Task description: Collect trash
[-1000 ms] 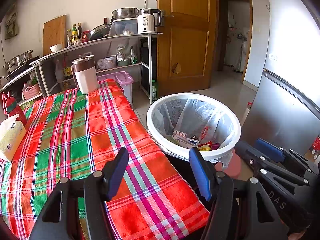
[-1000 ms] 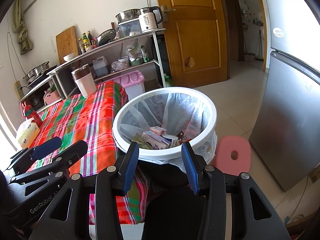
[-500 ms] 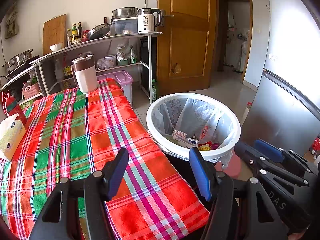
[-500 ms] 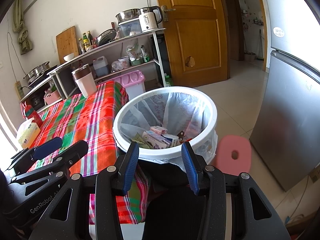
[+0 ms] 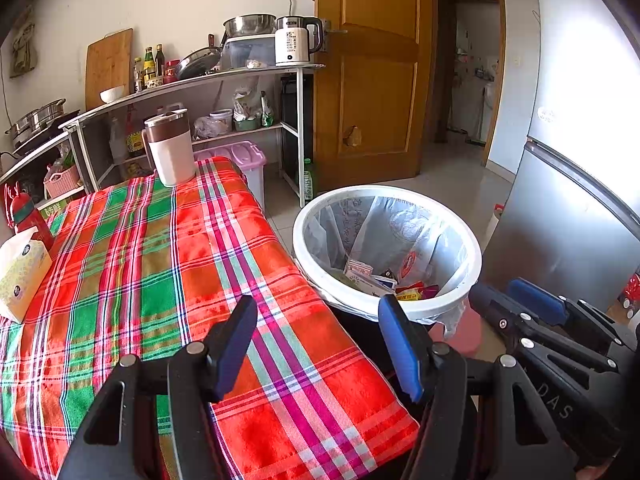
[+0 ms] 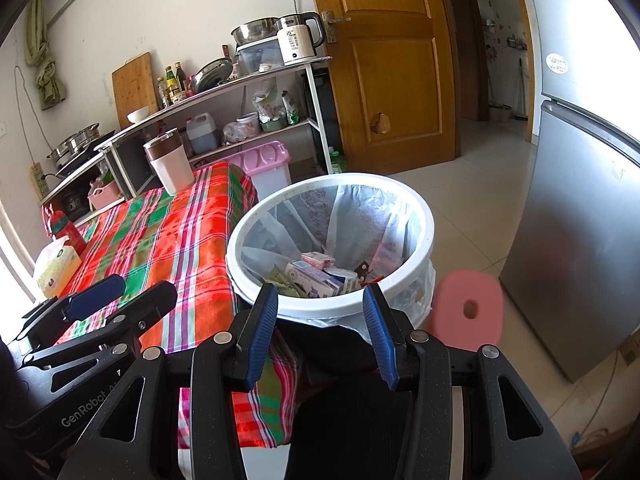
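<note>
1. Bright daylight fills both views; the tall grey metal refrigerator [image 5: 560, 216] is blown out to white glare toward 2 o'clock.
2. Strong fisheye bending curves the brown wooden door [image 6: 384, 60] and shelves, with black vignette at the corners.
3. Both views are sharp, without motion blur.

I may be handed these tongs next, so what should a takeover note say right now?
Left tongs: open, empty, above the checked tablecloth.
Right tongs: open, empty, just short of the white bin.
Bin stands beside the table, lined with a bag; cartons and wrappers lie inside.
Done: that trash is binned.
Left: no loose trash shows on the cloth; only a tissue box, red bottle and jug remain.
</note>
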A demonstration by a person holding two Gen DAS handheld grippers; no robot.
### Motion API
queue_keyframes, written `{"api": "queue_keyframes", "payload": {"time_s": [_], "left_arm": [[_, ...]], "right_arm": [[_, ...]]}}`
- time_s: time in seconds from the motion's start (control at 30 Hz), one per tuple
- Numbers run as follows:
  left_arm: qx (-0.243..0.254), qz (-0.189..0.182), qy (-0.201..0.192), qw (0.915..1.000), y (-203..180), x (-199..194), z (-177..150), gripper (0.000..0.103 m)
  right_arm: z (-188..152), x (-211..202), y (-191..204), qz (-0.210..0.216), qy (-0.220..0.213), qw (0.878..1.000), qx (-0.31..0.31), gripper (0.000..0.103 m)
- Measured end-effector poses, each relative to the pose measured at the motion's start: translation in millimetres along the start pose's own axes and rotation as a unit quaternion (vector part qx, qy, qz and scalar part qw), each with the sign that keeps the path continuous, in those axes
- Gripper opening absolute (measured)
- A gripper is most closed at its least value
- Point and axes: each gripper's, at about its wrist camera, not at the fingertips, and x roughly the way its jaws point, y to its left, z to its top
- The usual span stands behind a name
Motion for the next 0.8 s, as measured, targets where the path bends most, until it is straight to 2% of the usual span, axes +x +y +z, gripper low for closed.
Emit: {"api": "queue_keyframes", "payload": {"time_s": [0.8], "left_arm": [[0.001,-0.013,0.006,0.9999,-4.2,0.8,-1.1,0.065]], "right_arm": [[0.5,0.2,-0.4,0.000,0.000,1.000,0.001,0.045]]}}
